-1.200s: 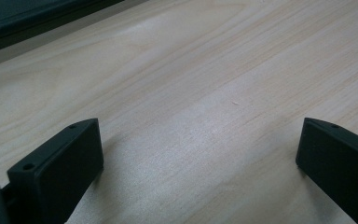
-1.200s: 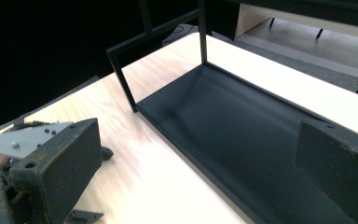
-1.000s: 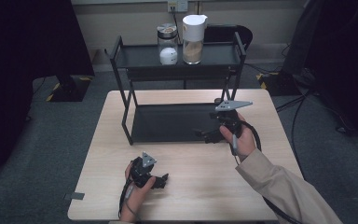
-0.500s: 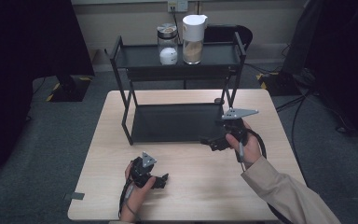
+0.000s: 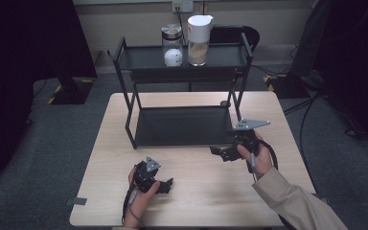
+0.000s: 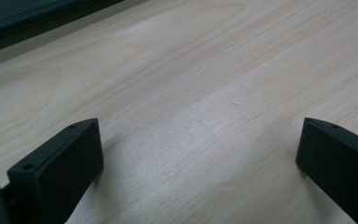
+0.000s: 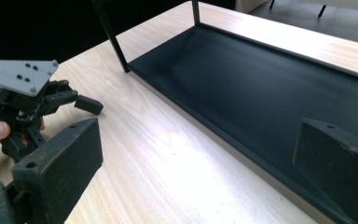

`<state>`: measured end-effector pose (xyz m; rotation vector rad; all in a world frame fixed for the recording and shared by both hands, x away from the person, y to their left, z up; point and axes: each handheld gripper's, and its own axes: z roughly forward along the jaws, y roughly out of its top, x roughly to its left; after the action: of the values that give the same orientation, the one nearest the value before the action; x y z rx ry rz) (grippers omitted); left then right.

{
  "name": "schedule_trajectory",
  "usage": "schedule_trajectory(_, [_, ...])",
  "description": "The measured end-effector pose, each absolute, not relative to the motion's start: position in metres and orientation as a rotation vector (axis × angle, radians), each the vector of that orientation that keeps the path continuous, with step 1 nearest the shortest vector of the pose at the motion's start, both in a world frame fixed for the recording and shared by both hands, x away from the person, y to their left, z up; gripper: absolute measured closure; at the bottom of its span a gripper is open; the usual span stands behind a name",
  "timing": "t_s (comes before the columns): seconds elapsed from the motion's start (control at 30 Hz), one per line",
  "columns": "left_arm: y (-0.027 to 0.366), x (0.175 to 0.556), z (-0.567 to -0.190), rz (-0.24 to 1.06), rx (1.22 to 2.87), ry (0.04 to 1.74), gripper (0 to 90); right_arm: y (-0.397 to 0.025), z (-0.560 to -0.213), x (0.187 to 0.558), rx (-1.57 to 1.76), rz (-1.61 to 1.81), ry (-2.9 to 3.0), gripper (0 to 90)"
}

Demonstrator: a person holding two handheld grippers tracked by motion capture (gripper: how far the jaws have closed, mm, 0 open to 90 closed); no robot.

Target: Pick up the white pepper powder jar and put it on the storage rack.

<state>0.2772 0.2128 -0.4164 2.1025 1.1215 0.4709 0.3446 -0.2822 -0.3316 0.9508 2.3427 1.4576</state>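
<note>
My left gripper (image 5: 164, 184) rests low over the wooden table (image 5: 206, 191) near its front edge, held in a hand. Its jaws stand wide open in the left gripper view (image 6: 200, 126), with bare wood between them. My right gripper (image 5: 219, 152) hovers just in front of the black two-tier rack's right front corner, pointing left. In the right gripper view (image 7: 200, 123) its jaws are wide open and hold nothing. They face the rack's lower shelf (image 7: 261, 79), with the left gripper (image 7: 51, 100) farther off.
The black rack (image 5: 182, 125) stands at the table's middle back. Its top shelf (image 5: 143, 57) carries a glass jar (image 5: 172, 45) and a white-lidded container (image 5: 198, 40). A small dark round thing (image 5: 224, 103) lies behind the rack. Cables trail off to the right.
My right gripper has drawn back from the rack's front right post toward the near side of the table and sunk lower. The left gripper has stayed put.
</note>
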Motion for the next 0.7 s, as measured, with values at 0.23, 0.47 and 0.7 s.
schedule_trajectory(0.23, [0.213, 0.277, -0.416, 0.471, 2.102, 1.121, 0.1, -0.289, -0.342, 0.341, 0.951, 1.429, 2.355, 0.7])
schedule_trajectory(0.47, [0.213, 0.277, -0.416, 0.471, 2.102, 1.121, 0.1, -0.298, -0.353, 0.336, 0.982, 1.418, 2.347, 0.7])
schedule_trajectory(0.7, [0.213, 0.277, -0.416, 0.471, 2.102, 1.121, 0.1, -0.305, -0.363, 0.333, 1.01, 1.416, 2.342, 0.7])
